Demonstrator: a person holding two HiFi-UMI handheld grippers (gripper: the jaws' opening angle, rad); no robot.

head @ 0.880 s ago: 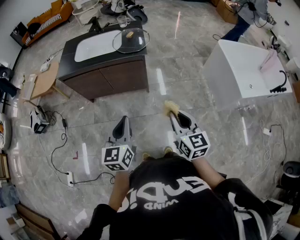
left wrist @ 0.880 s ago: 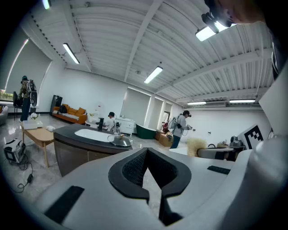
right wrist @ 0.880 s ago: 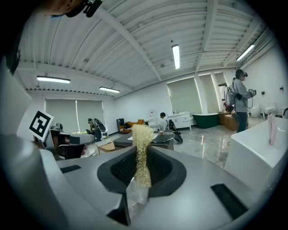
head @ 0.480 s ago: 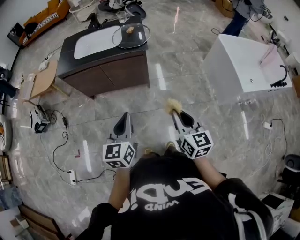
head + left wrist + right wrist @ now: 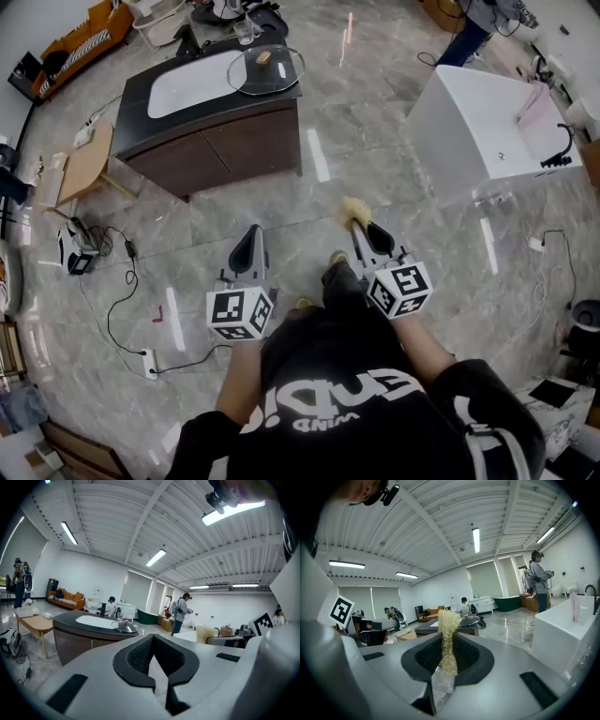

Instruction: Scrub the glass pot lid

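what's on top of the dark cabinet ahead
A white sink basin set into its top, and the glass pot lid lying at the right end, a tan knob on it. Too small to tell whether anything lies beneath the lid.

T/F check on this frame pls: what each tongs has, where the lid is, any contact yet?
1. The right tongs are shut on a straw-coloured scrubber. True.
2. The glass pot lid lies on the dark vanity counter, beside the white basin. True.
3. The left tongs grip the glass pot lid. False: they are shut with nothing between them.
4. The scrubber is pressed on the lid. False: the two are well apart, with open floor between the person and the counter.
5. The white bathtub is on the left of the head view. False: it is on the right.
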